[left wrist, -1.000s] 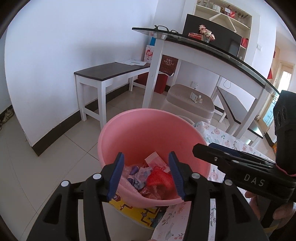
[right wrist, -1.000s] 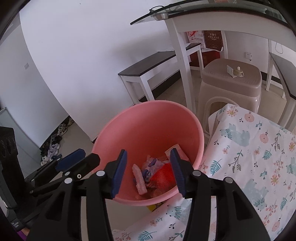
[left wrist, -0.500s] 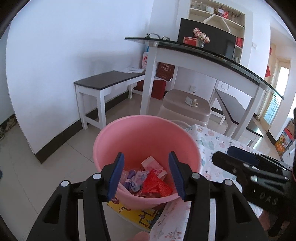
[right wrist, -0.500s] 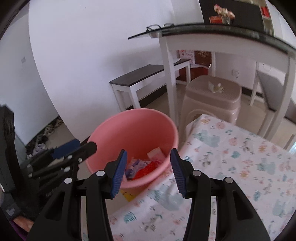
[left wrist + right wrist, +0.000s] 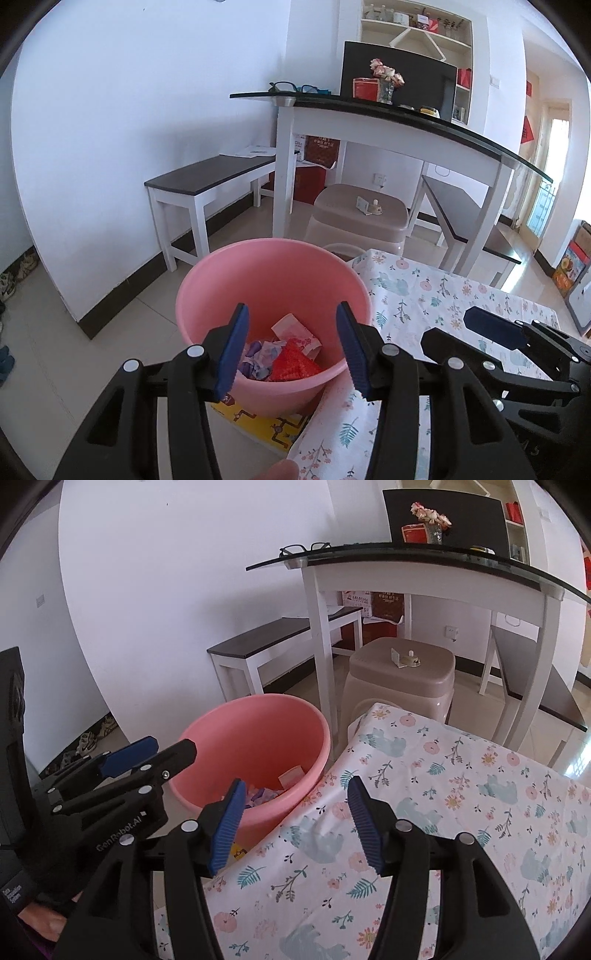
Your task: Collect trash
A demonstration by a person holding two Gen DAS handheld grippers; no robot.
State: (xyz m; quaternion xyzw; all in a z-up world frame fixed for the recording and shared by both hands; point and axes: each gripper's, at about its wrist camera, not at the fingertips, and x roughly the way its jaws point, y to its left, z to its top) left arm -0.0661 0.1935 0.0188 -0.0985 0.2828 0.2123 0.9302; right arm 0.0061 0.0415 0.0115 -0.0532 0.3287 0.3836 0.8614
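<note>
A pink bucket stands on the floor beside the table; it also shows in the right wrist view. Inside lie red, pink and purple wrappers, partly seen in the right wrist view. My left gripper is open and empty above the bucket's near rim. My right gripper is open and empty, above the corner of the floral tablecloth next to the bucket. The right gripper shows at lower right in the left wrist view, the left gripper at left in the right wrist view.
The floral cloth also shows in the left wrist view. A beige plastic stool stands behind the bucket. A white glass-topped table and a dark-topped bench stand against the wall. A yellow sheet lies under the bucket.
Both grippers have pulled back and up from the bucket, staying open. The right gripper has shifted right, over the tablecloth. The wrappers lie in the bucket as before.
</note>
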